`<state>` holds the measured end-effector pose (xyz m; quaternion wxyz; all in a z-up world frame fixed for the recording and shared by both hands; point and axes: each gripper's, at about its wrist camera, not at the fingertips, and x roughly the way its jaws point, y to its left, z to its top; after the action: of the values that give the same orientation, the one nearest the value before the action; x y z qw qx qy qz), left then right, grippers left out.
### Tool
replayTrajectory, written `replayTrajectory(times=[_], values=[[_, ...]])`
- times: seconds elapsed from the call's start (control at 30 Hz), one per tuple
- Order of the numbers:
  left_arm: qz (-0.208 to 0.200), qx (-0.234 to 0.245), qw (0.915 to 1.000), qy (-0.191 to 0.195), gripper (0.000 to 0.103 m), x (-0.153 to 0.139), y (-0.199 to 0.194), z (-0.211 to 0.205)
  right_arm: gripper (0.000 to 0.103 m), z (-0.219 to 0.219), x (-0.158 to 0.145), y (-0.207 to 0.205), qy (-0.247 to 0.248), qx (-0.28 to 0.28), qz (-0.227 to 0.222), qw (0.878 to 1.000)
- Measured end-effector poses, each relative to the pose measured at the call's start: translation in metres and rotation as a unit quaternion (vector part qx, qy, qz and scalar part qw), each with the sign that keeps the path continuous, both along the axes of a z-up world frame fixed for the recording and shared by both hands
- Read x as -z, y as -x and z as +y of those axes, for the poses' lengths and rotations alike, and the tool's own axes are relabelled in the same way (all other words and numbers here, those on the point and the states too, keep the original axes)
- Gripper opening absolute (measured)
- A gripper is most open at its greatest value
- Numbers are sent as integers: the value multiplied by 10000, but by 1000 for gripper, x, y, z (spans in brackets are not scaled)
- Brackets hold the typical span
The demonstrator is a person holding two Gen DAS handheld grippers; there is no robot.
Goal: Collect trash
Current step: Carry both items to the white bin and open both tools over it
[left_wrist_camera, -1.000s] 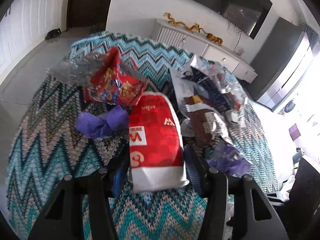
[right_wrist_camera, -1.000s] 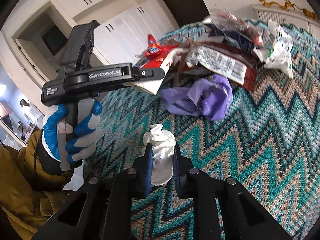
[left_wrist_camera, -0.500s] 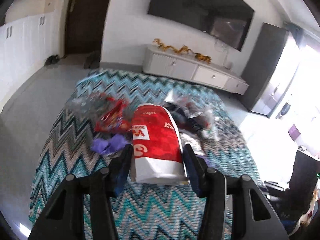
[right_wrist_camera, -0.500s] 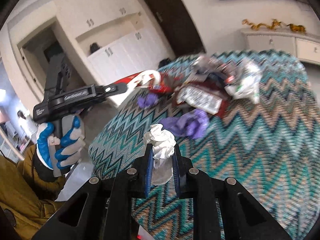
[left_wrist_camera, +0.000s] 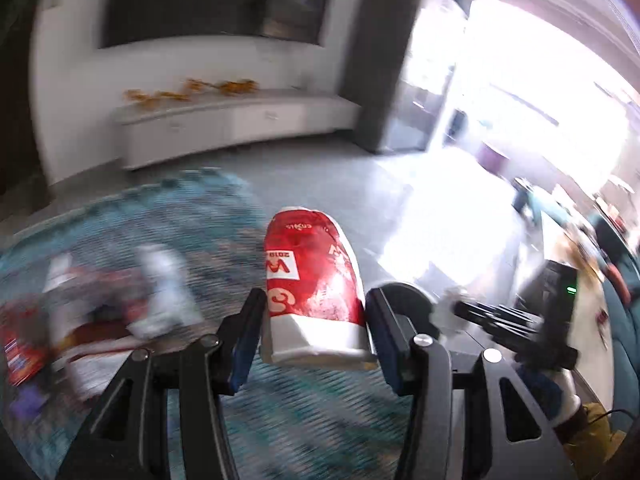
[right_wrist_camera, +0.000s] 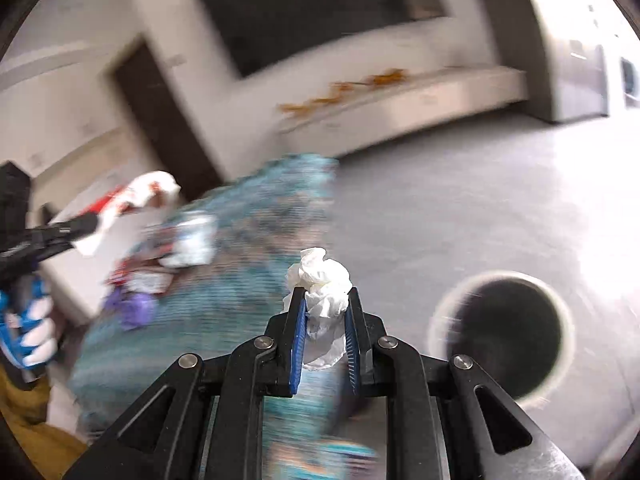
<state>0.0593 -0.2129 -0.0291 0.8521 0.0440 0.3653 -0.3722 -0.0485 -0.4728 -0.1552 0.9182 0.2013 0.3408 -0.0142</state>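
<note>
My left gripper (left_wrist_camera: 314,312) is shut on a red and white snack bag (left_wrist_camera: 312,264) and holds it up in the air. Behind and to the left, blurred, lies the trash pile (left_wrist_camera: 100,304) on the zigzag cloth (left_wrist_camera: 180,216). My right gripper (right_wrist_camera: 323,300) is shut on a crumpled white tissue (right_wrist_camera: 324,280). Low to the right of it, a round bin (right_wrist_camera: 440,320) with a dark opening stands on the floor. The left gripper (right_wrist_camera: 94,222) with the bag (right_wrist_camera: 136,192) shows at the left edge, in a blue and white gloved hand (right_wrist_camera: 28,328).
A low white cabinet (left_wrist_camera: 240,120) runs along the far wall under a dark screen (left_wrist_camera: 208,0). A tall dark cabinet (left_wrist_camera: 384,60) stands to its right, next to a bright window. Grey floor (right_wrist_camera: 460,200) lies between the cloth and the bin.
Both grippers have swung right, away from the trash pile, each carrying its item. The pile slid to the left of both views and the bin on the floor came into the right wrist view.
</note>
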Motion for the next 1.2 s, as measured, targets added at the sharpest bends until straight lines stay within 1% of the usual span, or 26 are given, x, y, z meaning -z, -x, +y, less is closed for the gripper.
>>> replayTrajectory(times=[0.03,0.13,0.2,0.23,0.33,0.47,0.5,0.53,0.57,0.6,0.7,0.8,0.9,0.97,1.07,1.2], values=[[38,232,9997,-57,49,5,-1,-29,18,-16,8,2,54,220,111,9997],[215,657,9975,-137,49,20,-1,-86,18,-54,32,5,35,714,379,9967],[358,898,9951,-222,49,33,-2,-131,19,-76,47,2,29,940,548,9941],[395,959,9943,-248,49,37,0,-144,19,-84,54,-1,31,1017,616,9929],[533,1127,9914,-395,50,60,-6,-188,20,-109,72,-8,-21,1232,789,9892],[880,1256,9871,-469,51,87,-16,-234,25,-134,90,-18,-20,1524,954,9837],[996,1283,9856,-465,52,92,-19,-244,29,-139,94,-20,-33,1581,993,9824],[1118,1325,9836,-490,57,101,-23,-255,32,-144,98,-20,-68,1646,1024,9810],[1188,1314,9828,-521,64,107,-24,-261,38,-148,100,-18,-88,1734,1048,9792],[1238,1290,9824,-536,66,115,-30,-264,40,-152,102,-14,-104,1832,1073,9772],[1306,1221,9823,-559,67,122,-32,-268,41,-157,109,-6,-191,1946,1102,9745],[1282,1171,9834,-519,67,119,-33,-257,41,-155,110,-1,-203,1965,1130,9738],[1056,1060,9878,-434,67,104,-29,-238,41,-148,99,4,-263,1944,964,9758],[834,946,9915,-307,67,88,-24,-219,42,-137,86,6,-253,1920,806,9778],[587,801,9950,-99,67,67,-15,-192,42,-120,64,6,-158,1811,604,9815],[194,684,9975,-63,67,37,-2,-148,45,-88,18,5,-4,1600,187,9869]])
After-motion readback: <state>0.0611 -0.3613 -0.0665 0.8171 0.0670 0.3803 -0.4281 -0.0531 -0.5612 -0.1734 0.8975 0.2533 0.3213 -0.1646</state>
